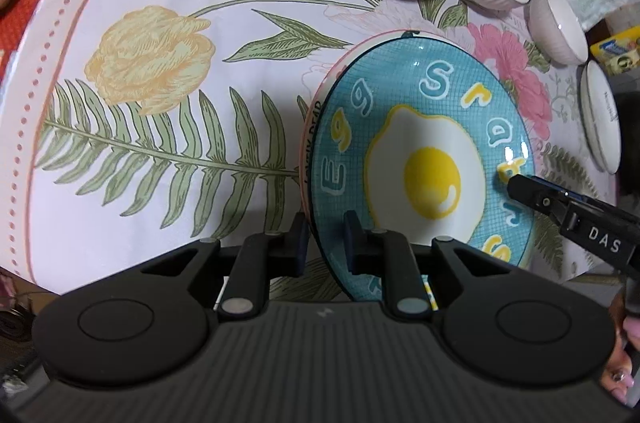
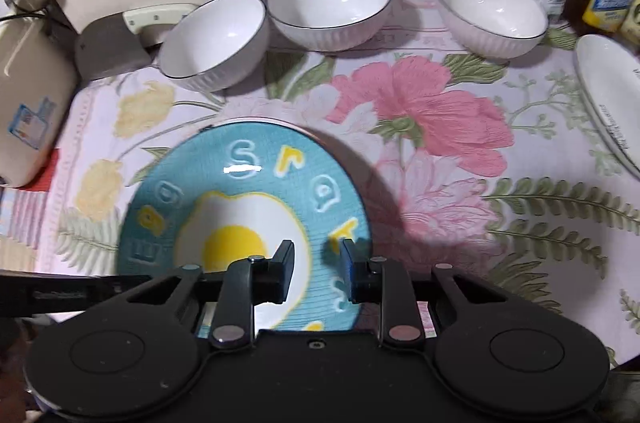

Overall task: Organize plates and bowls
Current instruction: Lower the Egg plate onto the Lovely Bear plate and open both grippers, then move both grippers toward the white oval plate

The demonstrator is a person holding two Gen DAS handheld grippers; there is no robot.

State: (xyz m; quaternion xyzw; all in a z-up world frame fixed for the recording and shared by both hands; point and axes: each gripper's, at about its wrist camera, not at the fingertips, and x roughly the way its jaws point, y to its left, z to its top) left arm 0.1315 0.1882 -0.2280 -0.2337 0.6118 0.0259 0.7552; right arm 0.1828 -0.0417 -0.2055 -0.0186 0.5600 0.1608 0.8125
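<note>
Left tongs (image 1: 326, 237) straddle the blue egg plate's (image 1: 424, 159) near rim.

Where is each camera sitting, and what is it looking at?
Left wrist: rides the left claw, seen at the bottom, and looks down at the egg plate; a hand shows at the corner.
Right wrist: rides the right claw, seen at the bottom, and looks down across the egg plate towards the white bowls.
Shared: egg plate, white bowls, flowered cloth.
</note>
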